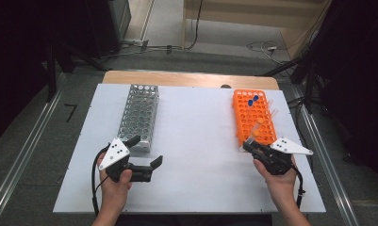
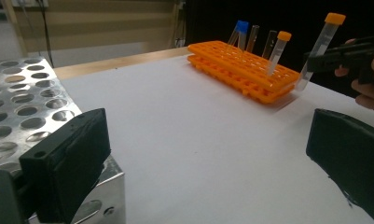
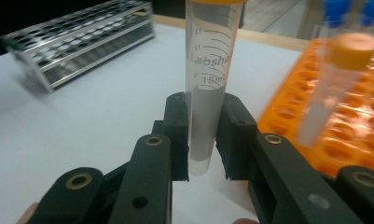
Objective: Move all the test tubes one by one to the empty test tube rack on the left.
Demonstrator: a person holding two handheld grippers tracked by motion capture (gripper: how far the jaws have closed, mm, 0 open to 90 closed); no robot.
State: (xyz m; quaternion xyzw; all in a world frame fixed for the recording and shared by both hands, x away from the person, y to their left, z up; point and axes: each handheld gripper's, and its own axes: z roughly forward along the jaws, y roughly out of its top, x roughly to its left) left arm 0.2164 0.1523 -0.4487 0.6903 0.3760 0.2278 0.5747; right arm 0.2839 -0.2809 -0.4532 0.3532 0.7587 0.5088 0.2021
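My right gripper (image 3: 204,135) is shut on a clear 15 ml tube (image 3: 205,93) with an orange cap, held upright just off the near left corner of the orange rack (image 3: 362,135). In the left gripper view that tube (image 2: 320,46) hangs tilted in the right gripper (image 2: 315,60), beside the orange rack (image 2: 240,70). From above, the right gripper (image 1: 249,147) sits at the orange rack's (image 1: 253,117) near end. My left gripper (image 1: 146,150) is open and holds nothing, beside the near end of the metal rack (image 1: 139,115). Its jaws (image 2: 208,158) frame bare table.
The orange rack holds another orange-capped tube (image 2: 278,51), blue-capped tubes (image 1: 252,100) and uncapped tubes at its far end. The metal rack (image 2: 26,102) holds no tubes. The white table top (image 1: 196,132) lies open between the racks. Cables run across the floor beyond.
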